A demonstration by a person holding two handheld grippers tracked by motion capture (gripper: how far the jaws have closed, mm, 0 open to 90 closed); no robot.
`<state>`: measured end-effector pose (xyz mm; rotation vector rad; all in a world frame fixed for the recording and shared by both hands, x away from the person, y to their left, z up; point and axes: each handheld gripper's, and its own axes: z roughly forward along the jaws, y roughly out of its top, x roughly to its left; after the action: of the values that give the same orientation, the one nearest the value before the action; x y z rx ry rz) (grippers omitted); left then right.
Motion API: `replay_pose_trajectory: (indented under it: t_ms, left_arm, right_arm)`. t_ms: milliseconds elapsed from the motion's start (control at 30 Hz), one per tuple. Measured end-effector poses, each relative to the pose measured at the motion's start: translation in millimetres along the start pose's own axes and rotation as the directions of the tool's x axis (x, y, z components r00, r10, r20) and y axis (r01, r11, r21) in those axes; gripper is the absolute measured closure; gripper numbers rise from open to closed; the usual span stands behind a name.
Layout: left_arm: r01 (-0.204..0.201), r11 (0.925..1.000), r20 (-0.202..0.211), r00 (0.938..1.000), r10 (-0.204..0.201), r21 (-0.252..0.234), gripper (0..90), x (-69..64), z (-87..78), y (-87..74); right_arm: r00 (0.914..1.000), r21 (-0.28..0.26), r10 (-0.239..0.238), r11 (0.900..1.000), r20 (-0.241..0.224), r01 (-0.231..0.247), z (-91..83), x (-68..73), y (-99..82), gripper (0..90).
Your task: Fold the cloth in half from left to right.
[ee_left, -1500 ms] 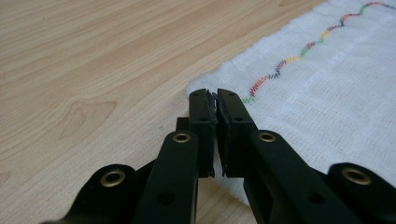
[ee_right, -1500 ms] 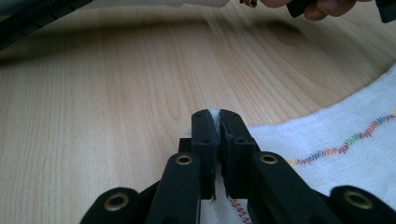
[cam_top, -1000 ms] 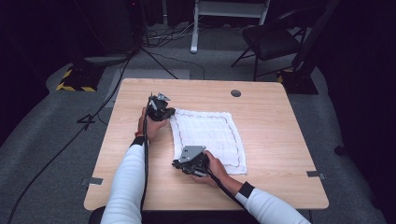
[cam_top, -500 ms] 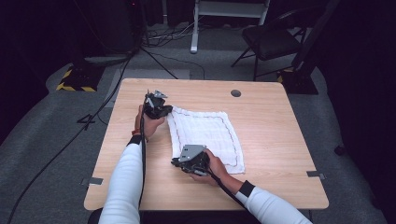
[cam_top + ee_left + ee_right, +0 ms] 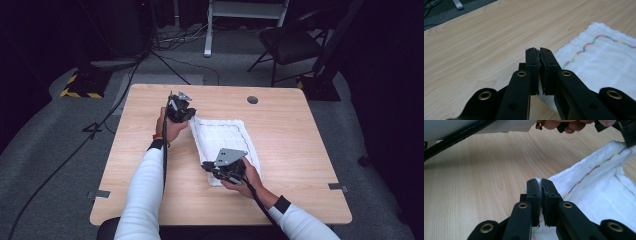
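A white cloth (image 5: 225, 142) with a coloured stitched border lies on the wooden table (image 5: 300, 150). My left gripper (image 5: 186, 118) is shut on the cloth's far left corner, and in the left gripper view the cloth (image 5: 599, 67) runs off to the right of the closed left gripper (image 5: 539, 51). My right gripper (image 5: 206, 167) is shut on the cloth's near left corner. In the right gripper view white fabric peeks between the pads of the right gripper (image 5: 538, 181), and the cloth (image 5: 599, 192) rises toward the other hand at top right.
A round grommet hole (image 5: 252, 100) sits near the table's far edge. A black chair (image 5: 292, 45) and a white stand (image 5: 245, 10) are on the floor beyond. Cables (image 5: 115, 105) trail over the grey carpet at left.
Both hands have lifted a little, raising the cloth's left edge off the table. The left hand has drifted slightly left.
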<state>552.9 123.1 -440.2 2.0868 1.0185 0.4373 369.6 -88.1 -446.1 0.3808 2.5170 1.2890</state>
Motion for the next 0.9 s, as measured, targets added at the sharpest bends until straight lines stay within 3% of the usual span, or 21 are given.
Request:
replay_pose_trajectory:
  t_ms: [500, 900]
  left_arm:
    - [-0.072, 0.9974, 0.052, 0.9961, 0.072, -0.005, 85.8, -51.9, 39.3, 39.4]
    - [-0.13, 0.9915, 0.079, 0.9884, 0.13, -0.006, 85.8, -88.2, 62.8, 60.5]
  right_arm:
    - [0.9945, -0.009, 0.051, 0.9987, 0.091, -0.05, -63.0, -23.5, -29.5, 86.0]
    - [0.9871, 0.011, 0.079, 0.9966, 0.139, -0.081, -94.2, -30.9, -52.9, 86.0]
